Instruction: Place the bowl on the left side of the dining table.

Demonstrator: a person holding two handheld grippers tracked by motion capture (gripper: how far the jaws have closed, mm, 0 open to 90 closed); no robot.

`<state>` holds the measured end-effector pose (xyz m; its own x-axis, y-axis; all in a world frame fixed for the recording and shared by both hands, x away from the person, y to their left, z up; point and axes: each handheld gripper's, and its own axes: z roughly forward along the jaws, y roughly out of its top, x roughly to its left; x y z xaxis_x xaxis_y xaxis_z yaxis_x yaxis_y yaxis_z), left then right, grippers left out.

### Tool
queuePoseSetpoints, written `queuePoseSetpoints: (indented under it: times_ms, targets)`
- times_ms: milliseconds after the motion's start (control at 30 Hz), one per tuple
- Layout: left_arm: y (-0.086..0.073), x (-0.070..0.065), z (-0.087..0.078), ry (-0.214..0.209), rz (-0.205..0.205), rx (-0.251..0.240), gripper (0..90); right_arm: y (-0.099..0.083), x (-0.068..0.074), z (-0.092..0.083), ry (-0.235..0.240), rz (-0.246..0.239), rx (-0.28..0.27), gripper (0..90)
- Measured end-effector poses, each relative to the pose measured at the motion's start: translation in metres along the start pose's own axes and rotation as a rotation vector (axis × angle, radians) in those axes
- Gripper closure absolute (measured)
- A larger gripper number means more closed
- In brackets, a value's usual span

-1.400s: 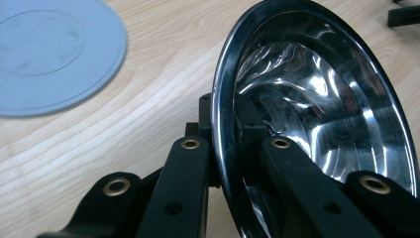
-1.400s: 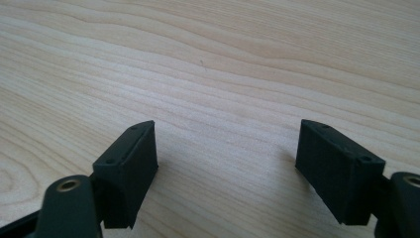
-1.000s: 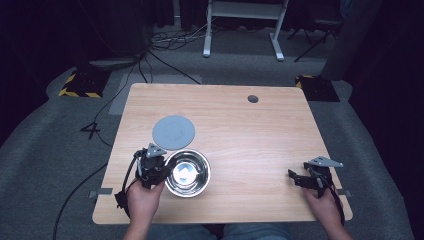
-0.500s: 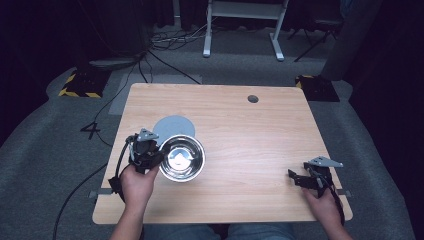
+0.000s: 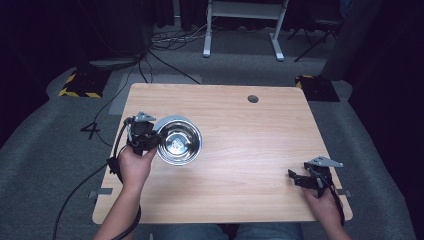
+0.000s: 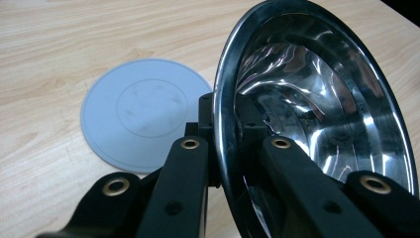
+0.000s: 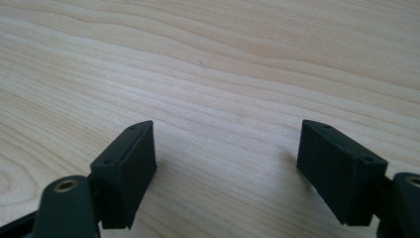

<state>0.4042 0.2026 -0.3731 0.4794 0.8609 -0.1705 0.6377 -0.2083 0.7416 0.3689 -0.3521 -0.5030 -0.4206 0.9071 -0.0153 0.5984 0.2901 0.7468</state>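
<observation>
Left gripper [image 6: 225, 148] clamped on steel bowl [image 6: 317, 124] rim, one jaw inside and one outside, bowl lifted over grey disc [image 6: 143, 114] but not yet set down; right gripper [image 7: 225, 163] spread, nothing between.

Shiny steel bowl [image 5: 179, 140] held tilted above grey round lid [image 6: 141, 111].

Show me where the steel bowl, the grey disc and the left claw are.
steel bowl [image 5: 179, 141]: high view, on its inner bottom.
grey disc [image 6: 143, 111]: left gripper view, on its flat middle.
left claw [image 6: 225, 144]: left gripper view, at the bowl rim between its fingertips.
</observation>
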Motion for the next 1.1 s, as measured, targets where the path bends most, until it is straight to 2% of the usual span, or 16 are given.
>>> queuePoseSetpoints:
  times_ms: [67, 300, 400, 433, 500, 733, 800, 900, 1067, 1100]
  targets:
    - [0.007, 0.009, 0.003, -0.003, -0.01, 0.004, 85.2, 0.0, 0.0, 0.0, -0.001, 0.0, 0.0, 22.7]
    - [0.016, 0.021, 0.01, -0.009, -0.023, 0.014, 85.2, 0.0, 0.0, 0.0, -0.002, 0.0, 0.0, 22.6]
    - [0.022, 0.027, 0.015, 0.001, -0.037, 0.013, 85.2, 0.0, 0.0, 0.0, -0.002, 0.001, 0.0, 22.5]
    - [0.025, 0.032, 0.019, 0.003, -0.054, 0.007, 85.3, 0.0, 0.0, 0.0, -0.002, 0.0, 0.0, 22.5]
    - [0.027, 0.035, 0.02, -0.005, -0.061, 0.016, 85.2, 0.0, 0.0, 0.0, -0.002, 0.0, 0.0, 22.5]
    - [0.04, 0.052, 0.031, 0.014, -0.105, 0.035, 85.2, 0.0, 0.0, 0.0, -0.002, 0.002, 0.0, 22.5]
    - [0.045, 0.059, 0.038, 0.013, -0.134, 0.042, 85.3, 0.0, 0.0, 0.0, -0.002, 0.002, 0.0, 22.5]
    - [0.046, 0.062, 0.042, 0.015, -0.142, 0.047, 85.3, 0.0, 0.0, 0.0, -0.002, 0.002, 0.0, 22.5]
    - [0.047, 0.072, 0.059, 0.002, -0.199, 0.052, 85.3, 0.0, 0.0, 0.0, -0.002, 0.002, 0.0, 22.5]
    - [0.047, 0.072, 0.059, 0.002, -0.199, 0.052, 85.3, 0.0, 0.0, 0.0, -0.002, 0.002, 0.0, 22.5]
